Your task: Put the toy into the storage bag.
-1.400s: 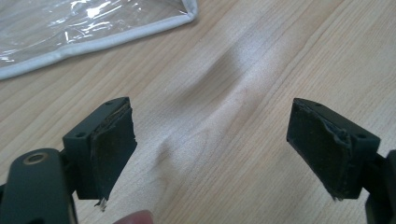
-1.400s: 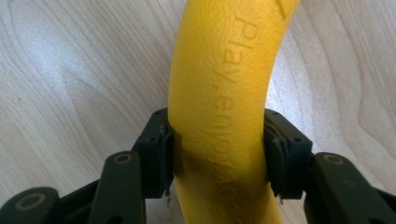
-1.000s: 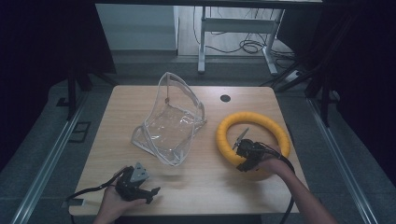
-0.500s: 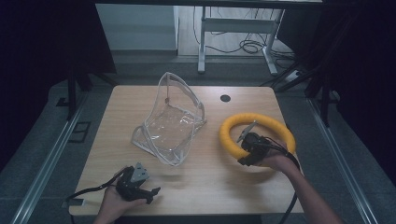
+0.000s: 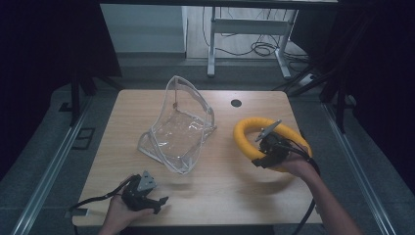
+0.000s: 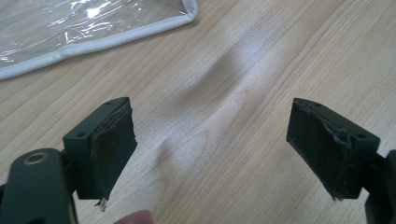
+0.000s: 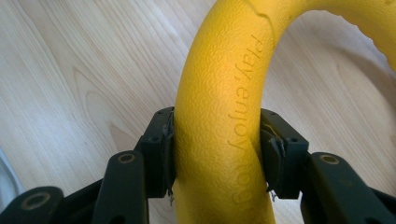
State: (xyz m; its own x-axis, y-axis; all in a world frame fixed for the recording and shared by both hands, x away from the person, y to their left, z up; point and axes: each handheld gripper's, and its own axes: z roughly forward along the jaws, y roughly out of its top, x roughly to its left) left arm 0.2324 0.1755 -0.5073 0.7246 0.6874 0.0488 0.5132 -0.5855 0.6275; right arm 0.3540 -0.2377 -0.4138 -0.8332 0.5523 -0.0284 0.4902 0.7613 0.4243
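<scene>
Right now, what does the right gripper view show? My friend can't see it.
The right gripper squeezes a bumpy yellow ring between its two black jaws. Faint words on the ring begin "Play, enjoy". Below it lies the pale wooden table.

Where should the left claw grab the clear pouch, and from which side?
Probably the white-piped near edge of the clear pouch, approached from the person's side by the open left claw. That edge lies flat on the table, facing it; the far flap stands up, floppy.
</scene>
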